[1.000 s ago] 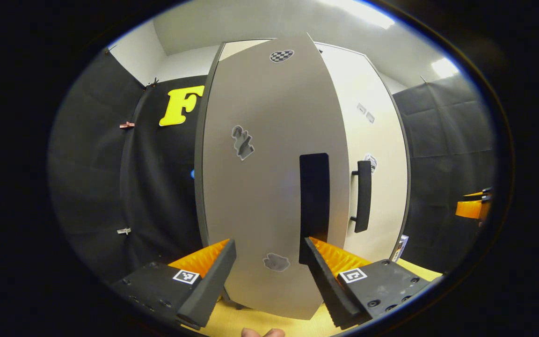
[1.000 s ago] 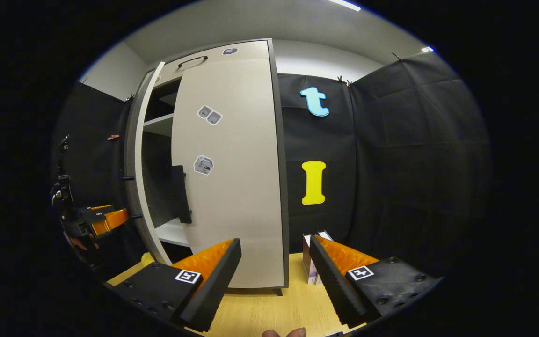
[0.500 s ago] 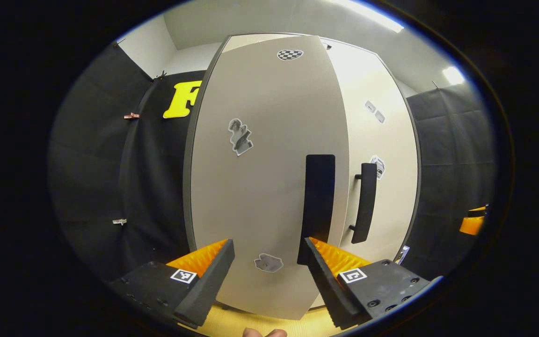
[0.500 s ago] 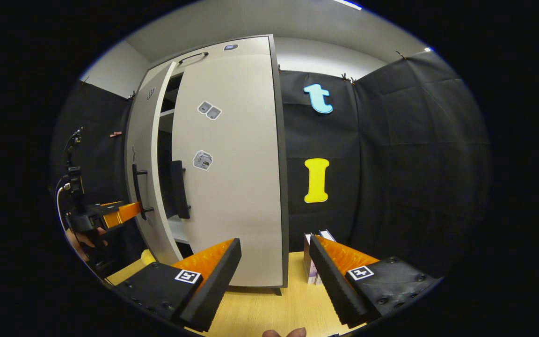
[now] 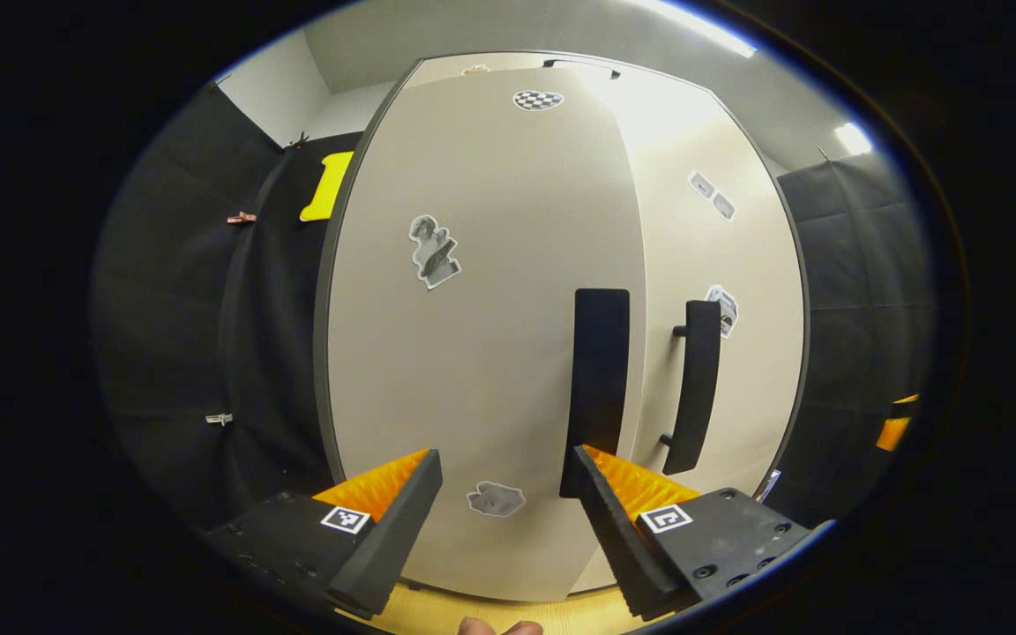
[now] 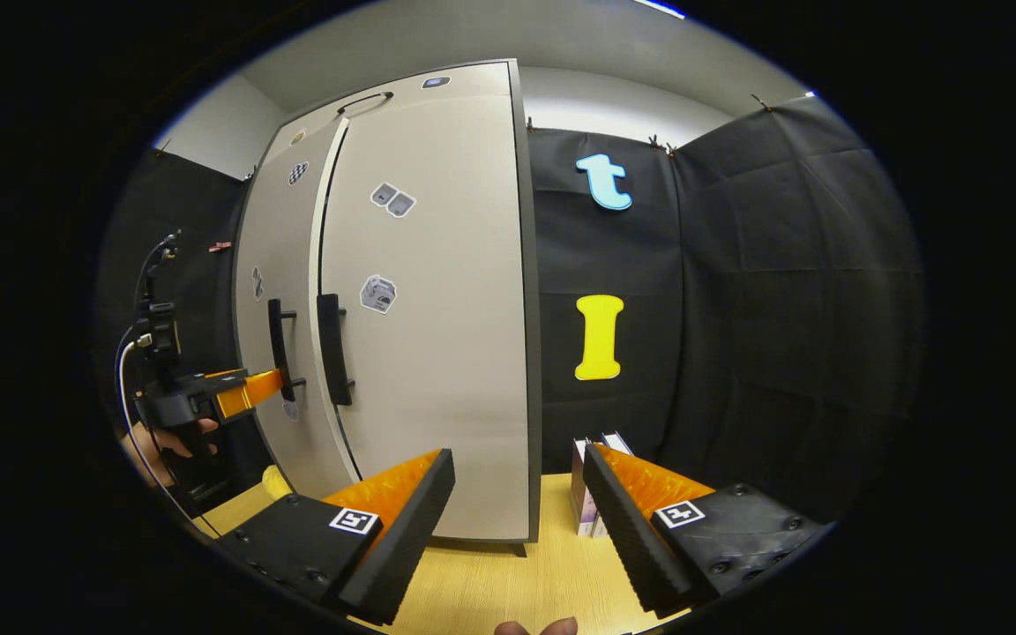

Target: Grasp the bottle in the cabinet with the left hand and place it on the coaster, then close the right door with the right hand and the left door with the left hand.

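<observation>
**Cabinet with 2 doors, both grippers released**

Item 1, cabinet [image 6: 437,353]: pale grey, upright on a wooden table [image 6: 508,573]. In the right gripper view it occupies the centre-left of the frame, with black cloth wall to its right.

Item 2, left door [image 5: 473,353]: centre of the left gripper view, nearly flush with its neighbour; a thin seam remains between the 2. It carries 3 stickers and a dark vertical left handle [image 5: 598,388].

Item 3, right door [image 6: 437,291]: lies flat against the cabinet front. Its right handle [image 6: 330,348] stands just beside the left door's handle, the 2 bars parallel.

Item 4, left gripper [image 5: 508,507]: fingers spread wide, holding nothing. The lower part of the left door shows between them, and the right-hand finger overlaps the foot of the left handle in the picture; contact cannot be told. In the right gripper view it appears at the left edge, by the left door, with a hand gripping it.

Item 5, right gripper [image 6: 517,511]: fingers apart, empty, lower centre of its view, well back from the right door above the table.

Item 6, small box [image 6: 586,494]: on the table, right of the cabinet's foot.

Item 7, yellow object [image 6: 275,483]: lower left, beside the cabinet base; too little visible to identify.
</observation>
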`<state>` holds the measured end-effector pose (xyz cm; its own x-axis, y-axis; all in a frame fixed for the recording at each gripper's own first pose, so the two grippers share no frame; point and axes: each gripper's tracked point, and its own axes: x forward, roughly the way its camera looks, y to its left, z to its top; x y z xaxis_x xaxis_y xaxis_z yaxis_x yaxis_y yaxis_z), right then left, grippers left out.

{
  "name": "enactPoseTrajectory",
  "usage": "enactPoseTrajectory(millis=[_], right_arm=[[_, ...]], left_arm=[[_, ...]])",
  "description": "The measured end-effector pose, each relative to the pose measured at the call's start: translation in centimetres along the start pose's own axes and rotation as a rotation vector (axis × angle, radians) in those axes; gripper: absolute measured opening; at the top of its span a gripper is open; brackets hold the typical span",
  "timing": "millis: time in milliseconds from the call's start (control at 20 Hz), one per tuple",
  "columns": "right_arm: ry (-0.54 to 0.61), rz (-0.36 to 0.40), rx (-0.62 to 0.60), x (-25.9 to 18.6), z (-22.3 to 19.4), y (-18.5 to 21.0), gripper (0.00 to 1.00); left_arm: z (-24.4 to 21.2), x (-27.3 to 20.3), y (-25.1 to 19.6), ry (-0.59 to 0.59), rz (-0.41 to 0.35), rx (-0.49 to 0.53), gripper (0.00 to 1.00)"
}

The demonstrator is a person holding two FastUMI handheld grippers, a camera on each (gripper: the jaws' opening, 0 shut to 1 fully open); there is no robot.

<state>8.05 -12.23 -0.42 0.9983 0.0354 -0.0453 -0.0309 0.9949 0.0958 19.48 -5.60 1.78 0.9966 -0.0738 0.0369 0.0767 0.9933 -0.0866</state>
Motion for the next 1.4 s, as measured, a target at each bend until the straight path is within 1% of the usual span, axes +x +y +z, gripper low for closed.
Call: enactPoseTrajectory(millis=[50,100,150,200,300,450,700,900,1200,1400], right_arm=[[0.001,0.001,0.0,0.1,0.0,0.0,0.98],[0.002,0.002,0.0,0.2,0.0,0.1,0.98],[0.003,0.002,0.0,0.3,0.0,0.2,0.98],[0.004,0.003,0.001,0.4,0.1,0.3,0.98],[-0.001,0.0,0.003,0.4,0.2,0.5,0.98],[-0.004,0.0,0.007,0.2,0.4,0.9,0.98],[-0.021,0.0,0.009,-0.8,1.2,1.9,0.98],[-0.032,0.003,0.003,-1.6,1.5,3.1,0.98],[-0.055,0.015,0.003,-2.9,2.3,5.5,0.98],[-0.074,0.006,0.007,-3.9,2.7,6.8,0.98]], left_arm=[[0.0,0.3,-0.2,0.0,0.001,0.005,0.96],[-0.1,0.6,-0.3,0.002,0.0,0.01,0.94],[-0.2,0.7,-0.4,0.006,0.001,0.013,0.96],[-0.2,0.7,-0.4,0.003,0.002,0.013,0.96],[0.0,0.5,-0.3,-0.005,0.004,0.026,0.97],[-0.6,-0.5,-0.3,0.019,0.001,0.032,0.95],[-0.9,-4.7,1.0,0.04,-0.006,-0.014,0.95],[-0.2,-8.0,1.9,0.024,-0.012,0.002,0.95],[1.8,-13.1,3.8,-0.007,0.004,0.016,0.95],[2.3,-16.0,5.2,-0.001,0.01,0.026,0.95]])
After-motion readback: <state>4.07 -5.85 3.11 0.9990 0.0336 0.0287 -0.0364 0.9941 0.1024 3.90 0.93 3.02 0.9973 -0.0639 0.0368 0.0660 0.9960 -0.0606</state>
